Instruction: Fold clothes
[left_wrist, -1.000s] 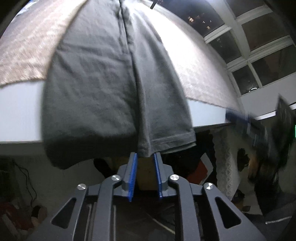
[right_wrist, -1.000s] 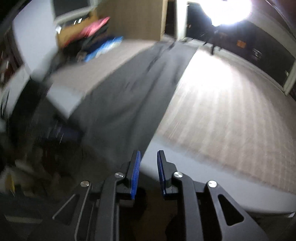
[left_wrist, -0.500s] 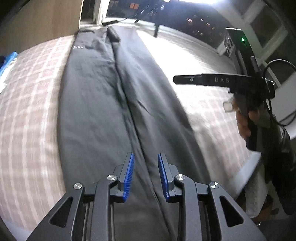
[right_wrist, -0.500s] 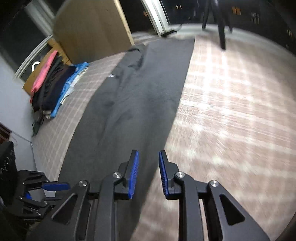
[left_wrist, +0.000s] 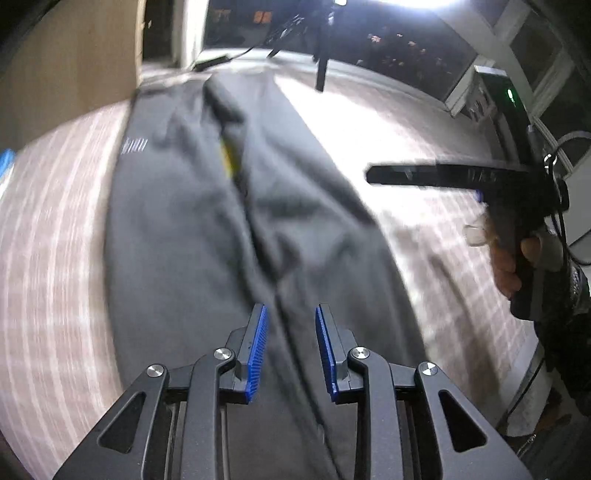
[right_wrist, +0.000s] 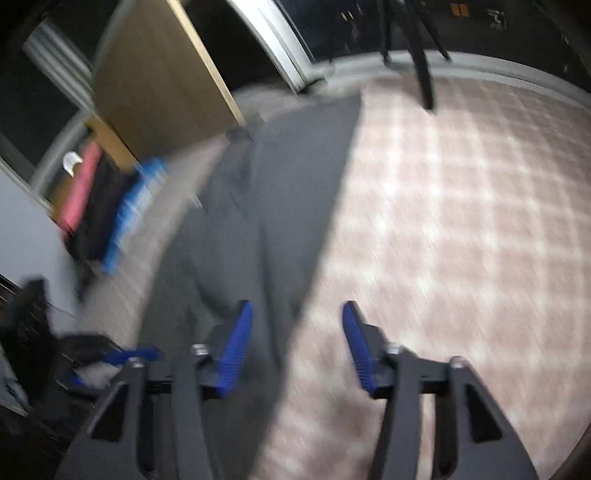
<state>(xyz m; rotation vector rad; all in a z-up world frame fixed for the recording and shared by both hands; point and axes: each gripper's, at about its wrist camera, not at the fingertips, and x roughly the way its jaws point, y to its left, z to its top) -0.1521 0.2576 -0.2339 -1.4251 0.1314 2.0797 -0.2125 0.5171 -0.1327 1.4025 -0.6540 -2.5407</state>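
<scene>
Since the grey trousers (left_wrist: 207, 236) lie limp along the bed (left_wrist: 48, 258), both empty grippers, left gripper (left_wrist: 290, 350) slightly parted, right gripper (right_wrist: 297, 343) opening, should probably pinch hem corners

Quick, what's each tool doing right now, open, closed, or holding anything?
Left tool: open a little, empty, above the gray pants.
Right tool: jaws opening, nothing between them, over the pants' edge.

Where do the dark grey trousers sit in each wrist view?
Left wrist: dark grey trousers run up the centre.
Right wrist: trousers run left of centre, right edge between the tongs.
Shared landmark: black tripod leg on the pink checked bedcover.
</scene>
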